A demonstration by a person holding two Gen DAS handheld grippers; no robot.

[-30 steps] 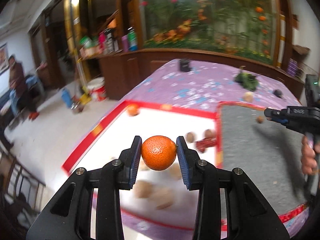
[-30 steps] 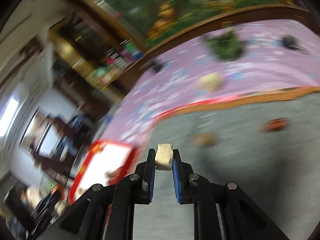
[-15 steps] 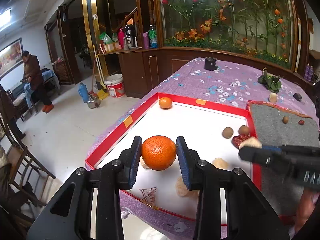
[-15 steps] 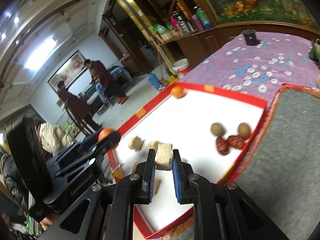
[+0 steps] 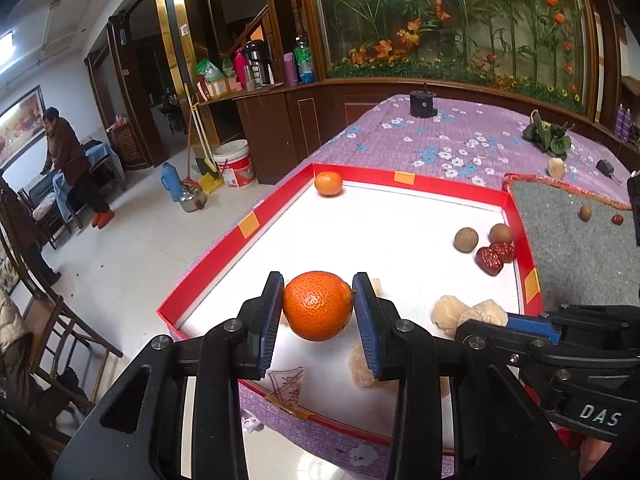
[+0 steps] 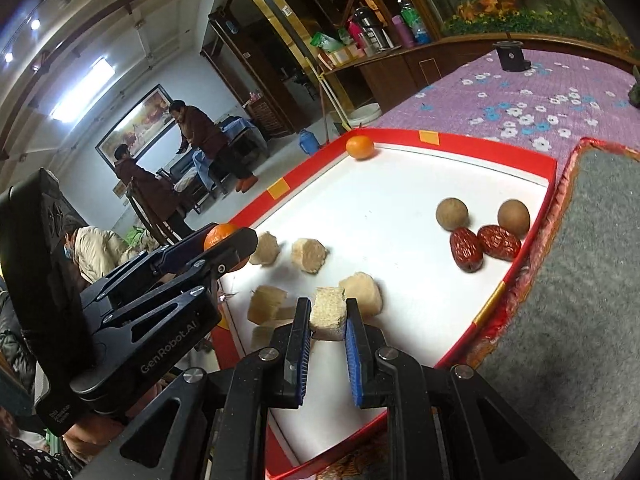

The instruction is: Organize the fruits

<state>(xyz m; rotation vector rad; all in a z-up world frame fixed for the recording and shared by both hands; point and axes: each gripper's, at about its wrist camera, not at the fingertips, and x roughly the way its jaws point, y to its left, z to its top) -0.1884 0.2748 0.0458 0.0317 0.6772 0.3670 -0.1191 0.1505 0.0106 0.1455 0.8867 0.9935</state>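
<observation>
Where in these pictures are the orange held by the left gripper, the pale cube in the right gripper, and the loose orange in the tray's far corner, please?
held orange (image 5: 318, 306), left wrist view, middle of its front skin.
pale cube (image 6: 328, 314), right wrist view, middle of its near face.
loose orange (image 5: 329, 183), left wrist view, centre of the fruit.

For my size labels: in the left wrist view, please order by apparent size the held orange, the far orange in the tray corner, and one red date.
1. Held orange, largest, though nearest the camera.
2. Far orange.
3. Red date; close to the far orange, so uncertain.

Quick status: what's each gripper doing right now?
Left gripper: closed on the orange, above the red tray.
Right gripper: closed on a pale cube, above the same tray.
</observation>
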